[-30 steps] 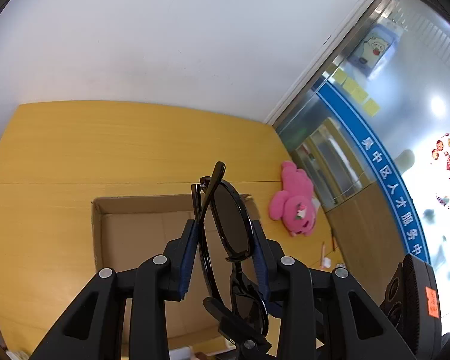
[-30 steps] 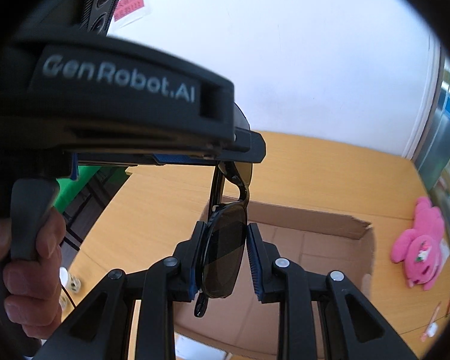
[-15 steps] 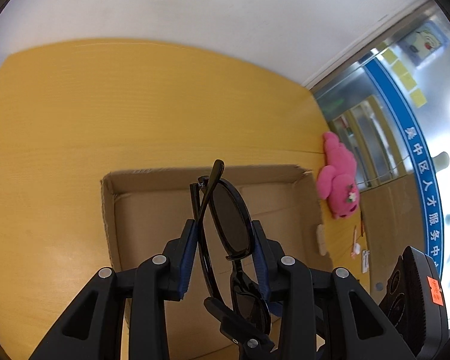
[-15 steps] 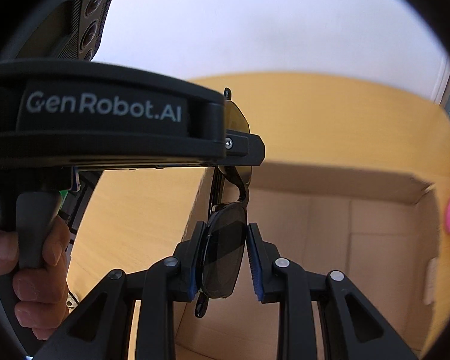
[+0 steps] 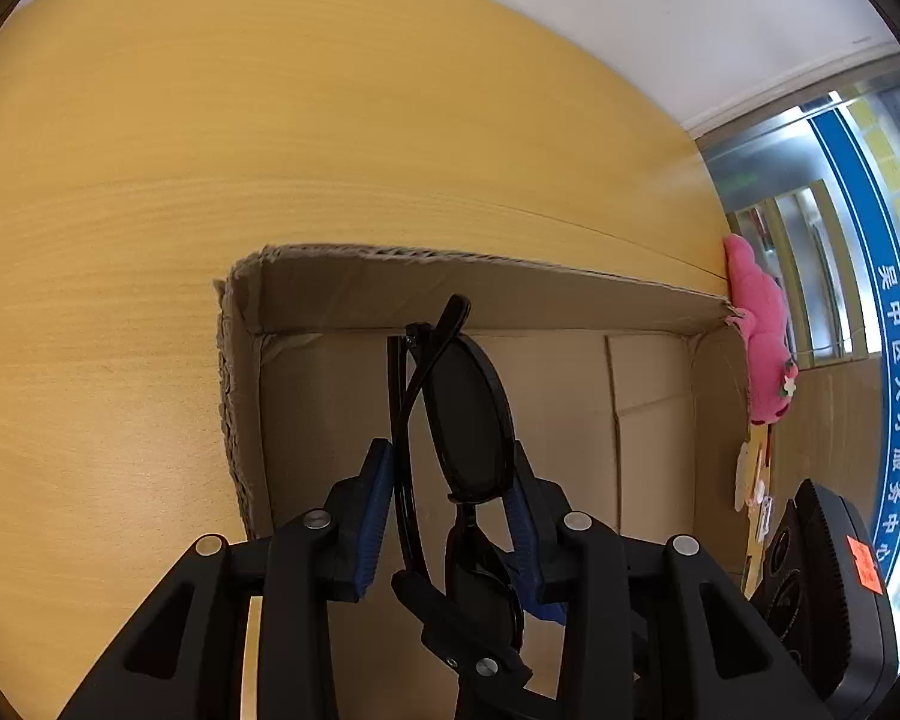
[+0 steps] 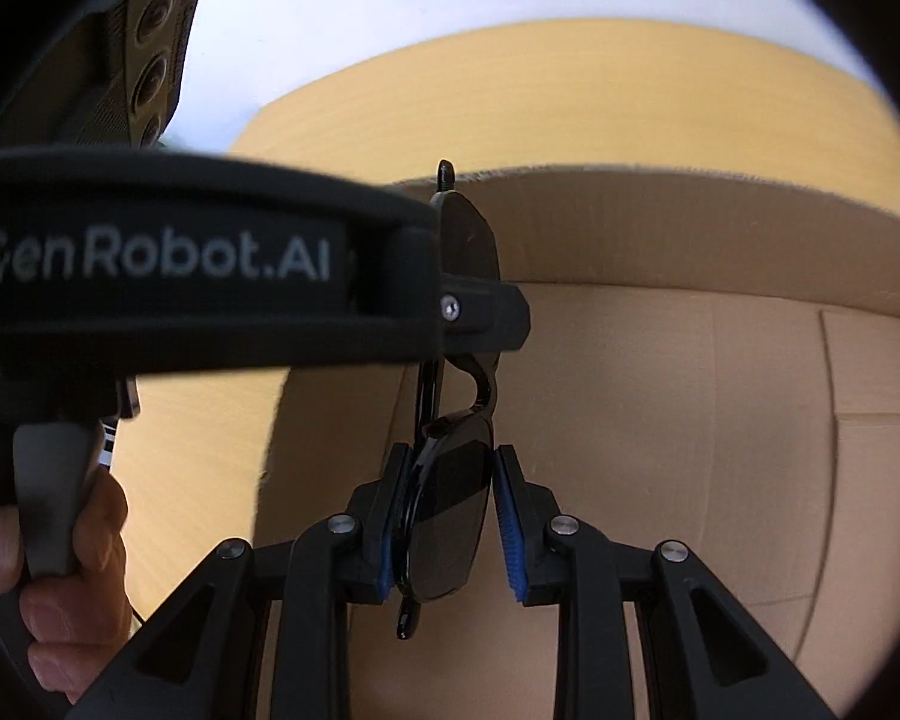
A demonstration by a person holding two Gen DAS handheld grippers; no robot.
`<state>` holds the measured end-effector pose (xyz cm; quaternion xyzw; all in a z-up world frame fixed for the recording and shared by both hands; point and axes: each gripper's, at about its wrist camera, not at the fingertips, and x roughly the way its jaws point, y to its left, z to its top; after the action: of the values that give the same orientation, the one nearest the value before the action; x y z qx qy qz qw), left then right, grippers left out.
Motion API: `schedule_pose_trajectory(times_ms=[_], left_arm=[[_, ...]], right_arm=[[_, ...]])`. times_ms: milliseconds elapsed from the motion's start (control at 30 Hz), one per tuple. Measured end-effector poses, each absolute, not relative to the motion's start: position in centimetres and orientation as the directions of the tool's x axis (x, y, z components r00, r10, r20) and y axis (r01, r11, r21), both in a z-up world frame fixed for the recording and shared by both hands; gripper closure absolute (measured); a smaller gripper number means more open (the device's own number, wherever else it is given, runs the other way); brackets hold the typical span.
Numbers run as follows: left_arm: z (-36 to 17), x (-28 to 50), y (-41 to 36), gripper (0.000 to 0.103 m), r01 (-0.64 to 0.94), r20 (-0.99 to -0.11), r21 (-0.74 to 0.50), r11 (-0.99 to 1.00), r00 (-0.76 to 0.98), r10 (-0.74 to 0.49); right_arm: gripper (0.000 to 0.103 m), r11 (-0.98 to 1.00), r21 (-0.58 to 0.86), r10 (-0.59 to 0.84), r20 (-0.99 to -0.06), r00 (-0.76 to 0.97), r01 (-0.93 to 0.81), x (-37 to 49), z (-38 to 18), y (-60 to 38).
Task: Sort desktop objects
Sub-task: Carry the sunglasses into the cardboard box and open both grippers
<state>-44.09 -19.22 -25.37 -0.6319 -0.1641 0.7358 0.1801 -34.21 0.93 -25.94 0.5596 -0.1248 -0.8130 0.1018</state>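
In the left wrist view, the left gripper (image 5: pixel 450 480) has its jaws closed narrow on a pair of sunglasses (image 5: pixel 468 420), the blue pads pressing a folded temple on one side and the rim of a dark lens on the other. The sunglasses stand on edge between the jaws, above the inside of an open cardboard box (image 5: pixel 330 294) that lies on the yellow wooden surface (image 5: pixel 210 150). A pink plush toy (image 5: pixel 762 342) lies on the surface just beyond the box's far right corner, and a few small pale items, too small to tell, sit on the surface near the box's right wall. The black body of the other device shows at the lower right edge. In the right wrist view, the right gripper (image 6: pixel 450 516) grips the other lens of the sunglasses (image 6: pixel 450 516) with its jaws narrow; the left pad touches the frame, while contact at the right pad is hard to judge. The left gripper (image 6: pixel 480 318), marked "GenRobot.AI", crosses the left of the picture and clamps the far end of the glasses, with a hand (image 6: pixel 78 570) around its handle. The box floor (image 6: pixel 660 420) fills the background, with the surface (image 6: pixel 570 102) beyond its far wall.
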Motion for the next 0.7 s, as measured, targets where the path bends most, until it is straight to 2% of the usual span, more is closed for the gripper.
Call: schedule_pose_trajectory(times_ms=[300,333,467,600,700], left_arm=[[-25.4,-44.6,-19.4,0.064,-0.057,-0.883,-0.443,-0.895,-0.143,0.447],[-25.4,-44.6,-19.4,0.061,-0.053,-0.885,-0.440,-0.897,-0.143,0.443],[-24.8,-44.3,-18.9,0.037,-0.064,-0.885,-0.435,-0.898,-0.151,0.440],[-23.5,-43.3,-18.7,0.037,-0.075,-0.886,-0.421,-0.904,-0.178,0.427],[-21.7,-41.9,-19.2,0.037,-0.076,-0.877,-0.422,-0.903,-0.218,0.428]], right_arm=[[0.074,-0.943,0.334,-0.313,-0.877,-0.365,0.007,-34.7,-26.8,0.6],[0.073,-0.944,0.330,-0.310,-0.879,-0.363,0.005,-34.6,-26.7,0.6],[0.065,-0.939,0.344,-0.321,-0.876,-0.360,0.003,-34.7,-26.3,1.2],[0.053,-0.925,0.379,-0.352,-0.845,-0.403,0.012,-34.1,-24.1,2.2],[0.052,-0.916,0.396,-0.385,-0.823,-0.418,0.065,-33.0,-22.2,2.8]])
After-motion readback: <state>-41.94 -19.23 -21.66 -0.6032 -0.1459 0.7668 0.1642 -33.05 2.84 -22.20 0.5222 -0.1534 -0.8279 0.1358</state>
